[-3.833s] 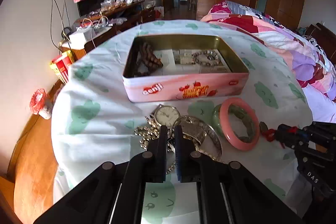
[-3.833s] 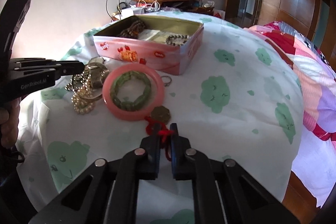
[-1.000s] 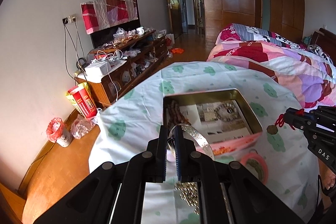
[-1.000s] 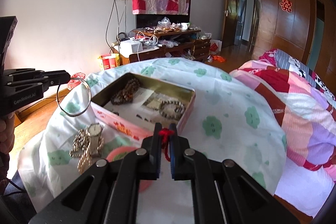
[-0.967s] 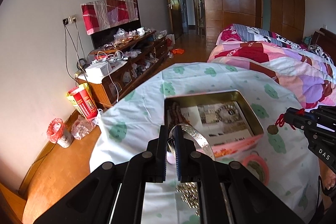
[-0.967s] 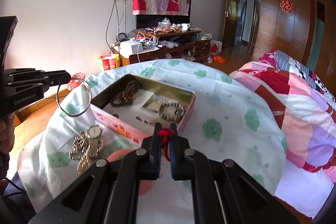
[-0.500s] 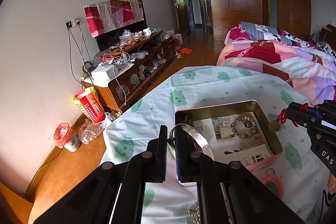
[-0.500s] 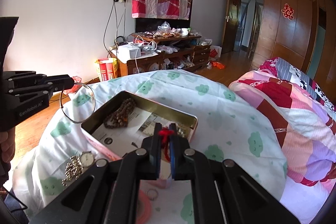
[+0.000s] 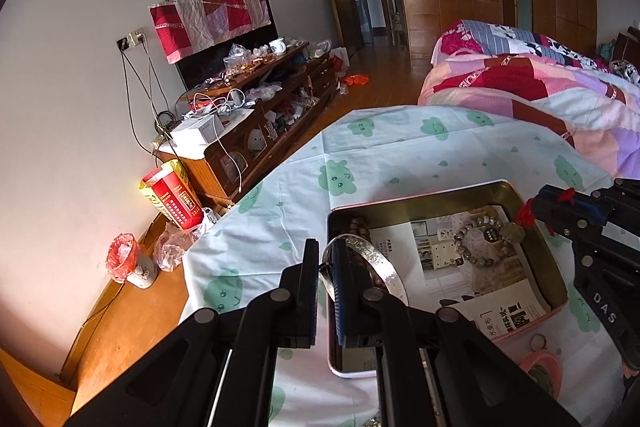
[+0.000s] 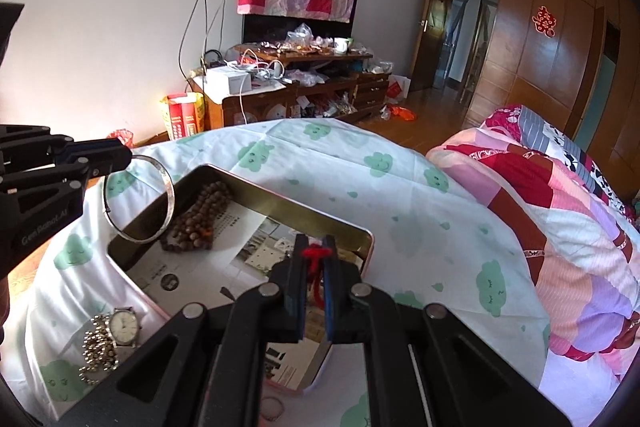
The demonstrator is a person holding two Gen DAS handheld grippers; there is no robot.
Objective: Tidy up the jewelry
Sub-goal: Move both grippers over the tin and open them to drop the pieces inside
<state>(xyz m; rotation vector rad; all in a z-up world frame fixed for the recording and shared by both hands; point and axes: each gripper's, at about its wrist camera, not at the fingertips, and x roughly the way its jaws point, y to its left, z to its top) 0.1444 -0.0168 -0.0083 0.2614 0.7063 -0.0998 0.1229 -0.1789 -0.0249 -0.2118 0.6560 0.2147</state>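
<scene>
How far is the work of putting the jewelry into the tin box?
Done: brown beads and a grey bead bracelet lie in the tin. In hand: the left gripper holds a silver bangle, the right gripper a red-corded charm, both above it. Left: watch, pink bangle, small ring.

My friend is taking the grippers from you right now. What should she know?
Left gripper: shut on the silver bangle, held above the tin's left end.
Right gripper: shut on the red cord of a coin charm hanging over the tin.
Already in the tin: brown beads, grey bead bracelet.
Left on the cloth: watch, gold chain, pink bangle, small ring.
Next: probably drop both pieces in the tin.
</scene>
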